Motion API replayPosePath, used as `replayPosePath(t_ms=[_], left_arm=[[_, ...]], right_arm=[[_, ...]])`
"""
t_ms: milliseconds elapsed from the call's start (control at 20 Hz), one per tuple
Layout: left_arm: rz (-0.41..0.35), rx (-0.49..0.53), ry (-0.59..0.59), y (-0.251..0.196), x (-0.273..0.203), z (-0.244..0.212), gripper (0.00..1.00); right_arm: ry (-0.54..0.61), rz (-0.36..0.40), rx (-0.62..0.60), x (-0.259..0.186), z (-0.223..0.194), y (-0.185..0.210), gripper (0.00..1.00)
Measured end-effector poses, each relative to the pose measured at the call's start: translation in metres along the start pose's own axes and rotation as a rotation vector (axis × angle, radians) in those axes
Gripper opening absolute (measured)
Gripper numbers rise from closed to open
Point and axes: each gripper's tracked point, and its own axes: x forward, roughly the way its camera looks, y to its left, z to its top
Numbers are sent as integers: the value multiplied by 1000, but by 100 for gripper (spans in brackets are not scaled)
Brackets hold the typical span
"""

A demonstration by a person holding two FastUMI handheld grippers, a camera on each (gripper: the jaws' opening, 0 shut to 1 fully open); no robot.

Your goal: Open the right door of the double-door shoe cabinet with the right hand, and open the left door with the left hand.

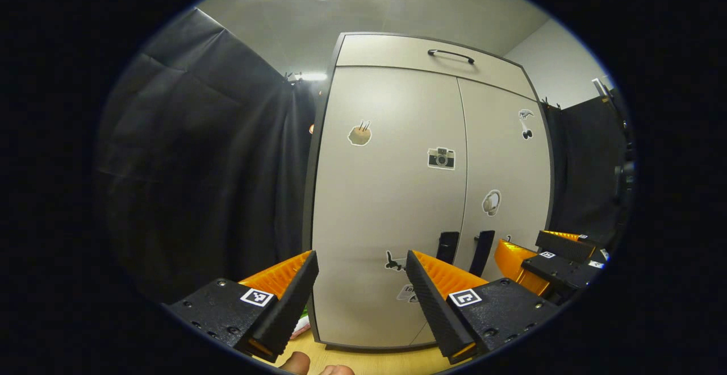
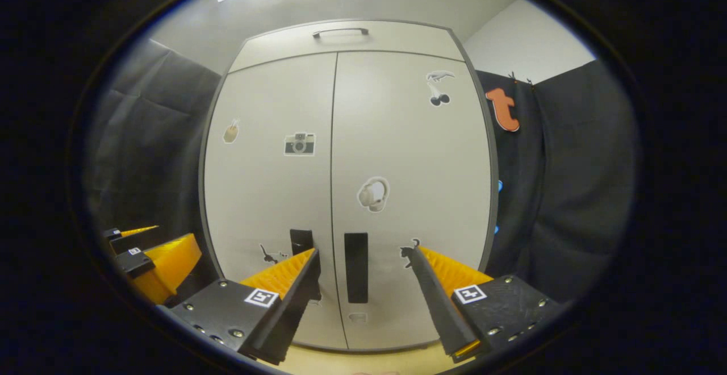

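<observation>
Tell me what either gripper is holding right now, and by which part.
Nothing is held. The left gripper and right gripper are both open, short of the closed cabinet; neither door handle is gripped.

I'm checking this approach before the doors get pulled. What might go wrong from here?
1. The two handles sit close beside the centre seam, so the right tongs might catch the wrong one.
2. Both tongs come in side by side; the left tongs might bump the right ones.

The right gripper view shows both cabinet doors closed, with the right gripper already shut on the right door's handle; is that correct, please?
Not quite: both doors are closed, but the right gripper is open, short of the right door's handle, not gripping it. The right gripper view shows this.
</observation>
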Motion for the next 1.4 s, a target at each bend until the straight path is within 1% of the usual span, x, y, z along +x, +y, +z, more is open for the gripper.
replayPosePath(t_ms=[200, 250, 300, 350, 400, 450, 500, 550, 600, 650, 700, 750, 800, 900, 950, 1000, 1050, 1100, 1150, 1200, 1250, 1300, 1350, 1400], left_arm=[[16, 22, 5, 5, 1, -1, 96], [17, 23, 5, 6, 1, 0, 99], [21, 25, 5, 7, 0, -1, 96], [27, 29, 2, 9, 0, 0, 99], [38, 33, -1, 13, 0, 2, 93], [48, 37, -2, 16, 0, 2, 96], [60, 42, -1, 20, 0, 3, 96], [74, 48, 0, 25, 2, 2, 96], [85, 52, -1, 38, -2, -1, 96], [95, 57, -1, 45, -4, -1, 96], [105, 60, 1, 47, -3, -1, 96], [113, 61, 2, 50, -2, -2, 93], [120, 60, 3, 52, 0, -2, 96], [126, 55, 5, 55, 3, -3, 96], [129, 54, 7, 56, 3, -4, 99], [132, 52, 8, 58, 4, -5, 96], [135, 50, 9, 59, 5, -5, 96], [139, 47, 11, 60, 6, -6, 96], [143, 44, 14, 62, 6, -7, 96], [147, 41, 16, 63, 6, -9, 96], [150, 38, 18, 64, 6, -9, 96], [154, 35, 19, 65, 6, -11, 96], [158, 31, 21, 67, 5, -12, 96], [160, 28, 25, 67, 5, -13, 96]], right_arm=[[10, -5, -6, 9, -5, 1, 96], [21, -8, -8, 13, -9, 1, 96], [32, -13, -10, 19, -12, 1, 94], [42, -17, -10, 25, -16, 1, 96], [53, -17, -12, 34, -20, 2, 94], [68, -18, -14, 39, -26, 4, 92], [80, -19, -18, 45, -31, 5, 86], [88, -17, -21, 50, -34, 8, 78], [89, -17, -25, 55, -36, 10, 79], [87, -14, -30, 58, -37, 12, 79], [78, -27, -34, 61, -35, 10, 78], [80, -21, -32, 66, -38, 13, 63], [86, -18, -30, 71, -40, 14, 58], [95, -19, -29, 78, -43, 13, 58], [96, -19, -31, 81, -44, 13, 58], [98, -8, -32, 84, -46, 15, 58], [103, -9, -33, 87, -47, 15, 58], [92, -19, -30, 84, -46, 17, 30], [88, -23, -39, 88, -46, 15, 31], [96, -23, -54, 88, -48, 14, 34], [80, -29, -46, 88, -46, 15, 31], [91, -29, -46, 88, -48, 16, 29], [79, -28, -53, 89, -46, 15, 24], [83, -29, -40, 90, -48, 14, 29]])
